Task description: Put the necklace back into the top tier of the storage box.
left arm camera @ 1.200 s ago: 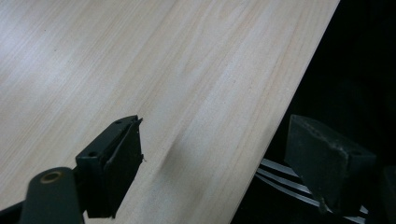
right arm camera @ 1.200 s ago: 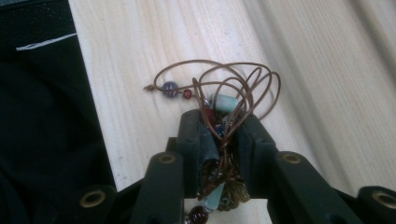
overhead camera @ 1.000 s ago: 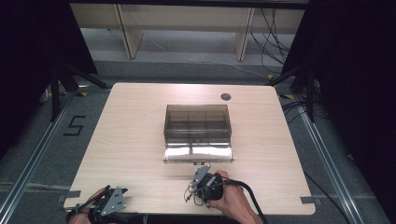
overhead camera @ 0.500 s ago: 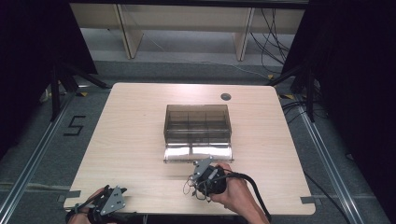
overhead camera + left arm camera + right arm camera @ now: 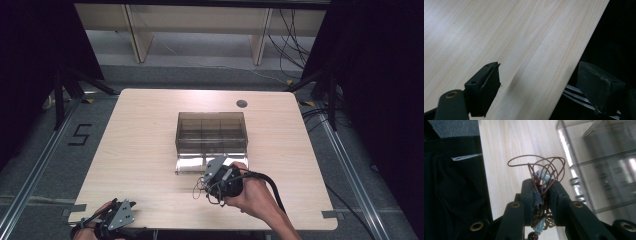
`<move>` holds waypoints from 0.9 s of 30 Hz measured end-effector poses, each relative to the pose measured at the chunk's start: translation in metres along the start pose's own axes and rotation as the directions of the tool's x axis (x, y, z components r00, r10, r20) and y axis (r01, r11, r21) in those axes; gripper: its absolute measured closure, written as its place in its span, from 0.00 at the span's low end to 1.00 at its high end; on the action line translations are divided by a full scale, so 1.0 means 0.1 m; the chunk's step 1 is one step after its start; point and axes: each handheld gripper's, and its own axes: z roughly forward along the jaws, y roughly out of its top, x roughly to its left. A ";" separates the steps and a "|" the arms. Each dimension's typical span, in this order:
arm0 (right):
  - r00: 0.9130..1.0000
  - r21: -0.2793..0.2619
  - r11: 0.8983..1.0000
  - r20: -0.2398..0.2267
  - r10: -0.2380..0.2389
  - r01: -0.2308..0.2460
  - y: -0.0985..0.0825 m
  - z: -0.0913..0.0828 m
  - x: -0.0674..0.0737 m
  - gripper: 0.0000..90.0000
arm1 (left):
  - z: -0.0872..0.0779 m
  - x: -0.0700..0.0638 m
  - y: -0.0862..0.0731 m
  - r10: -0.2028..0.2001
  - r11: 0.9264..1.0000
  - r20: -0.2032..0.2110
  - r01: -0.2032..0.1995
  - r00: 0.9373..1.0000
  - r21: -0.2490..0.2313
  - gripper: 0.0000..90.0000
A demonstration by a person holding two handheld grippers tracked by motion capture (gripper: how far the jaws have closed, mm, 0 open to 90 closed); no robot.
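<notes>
My right gripper hovers over the table just in front of a clear smoky compartment box. It is shut on a tangle of brown cord strung with pale blue and dark red beads. Loops of cord stick out past the jaw tips of the right gripper. The box lies to the right in the right gripper view. My left gripper sits at the table's front left edge. In its own view the left gripper stands open with nothing between its jaws, straddling the table edge.
The light wooden table carries a clear lid or flap lying flat in front of the box. A dark round grommet sits near the far right. Black curtains flank both sides, with shelving and cables behind.
My right gripper has moved a little right and toward the box, carrying the beaded cord. The left gripper has stayed put.
</notes>
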 end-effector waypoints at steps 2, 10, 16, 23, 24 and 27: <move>1.000 -0.007 1.000 0.017 0.002 -0.002 0.04 -0.08 -0.03 0.84 | 0.00 0.00 0.00 -0.002 1.000 0.000 0.002 1.000 0.002 0.20; 0.999 -0.015 1.000 0.028 -0.018 0.018 0.21 -0.35 -0.22 0.84 | -0.01 0.01 0.00 0.001 1.000 0.006 -0.001 1.000 0.003 0.20; 0.999 -0.002 1.000 0.036 0.000 0.000 0.30 -0.39 -0.31 0.84 | -0.01 0.01 0.00 0.000 1.000 0.021 0.000 1.000 0.000 0.20; 0.999 0.016 1.000 0.044 0.015 -0.015 0.36 -0.36 -0.44 0.84 | -0.02 0.00 0.00 -0.001 1.000 0.009 0.001 1.000 0.000 0.20; 0.999 0.017 1.000 0.047 0.013 -0.014 0.36 -0.35 -0.46 0.84 | -0.01 0.01 0.00 0.001 1.000 0.023 -0.001 1.000 0.002 0.20; 0.998 0.031 0.999 0.052 0.027 -0.028 0.38 -0.33 -0.52 0.84 | -0.01 0.00 0.00 0.002 1.000 0.013 -0.002 1.000 0.002 0.20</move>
